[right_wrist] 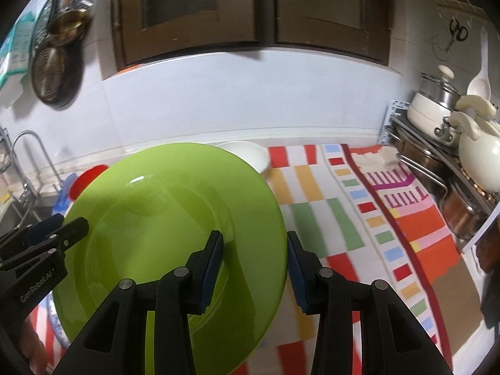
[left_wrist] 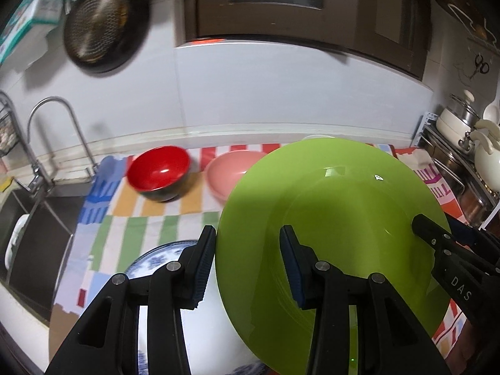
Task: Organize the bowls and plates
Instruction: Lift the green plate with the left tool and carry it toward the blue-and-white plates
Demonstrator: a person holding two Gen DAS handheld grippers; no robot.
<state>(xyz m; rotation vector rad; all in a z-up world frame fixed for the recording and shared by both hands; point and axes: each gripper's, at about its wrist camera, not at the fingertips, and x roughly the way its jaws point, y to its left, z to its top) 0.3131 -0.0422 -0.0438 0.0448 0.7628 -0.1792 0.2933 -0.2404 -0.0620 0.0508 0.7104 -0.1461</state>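
Observation:
A large green plate point(left_wrist: 337, 218) is held up between both grippers, tilted above a blue-and-white patterned plate point(left_wrist: 162, 256). My left gripper point(left_wrist: 247, 268) straddles the plate's left rim, jaws wide apart, one finger on each side. My right gripper point(right_wrist: 254, 272) straddles the green plate point(right_wrist: 168, 218) at its right rim in the same way. A red bowl point(left_wrist: 159, 172) and a pink bowl point(left_wrist: 231, 172) sit behind on the striped cloth. A white bowl point(right_wrist: 247, 153) stands at the back by the wall.
A sink point(left_wrist: 37, 218) with a tap point(left_wrist: 53, 137) lies at the left. A rack with pots and a cream kettle point(right_wrist: 468, 147) stands at the right. The colourful striped cloth point(right_wrist: 359, 218) covers the counter. Pans hang on the wall point(left_wrist: 97, 28).

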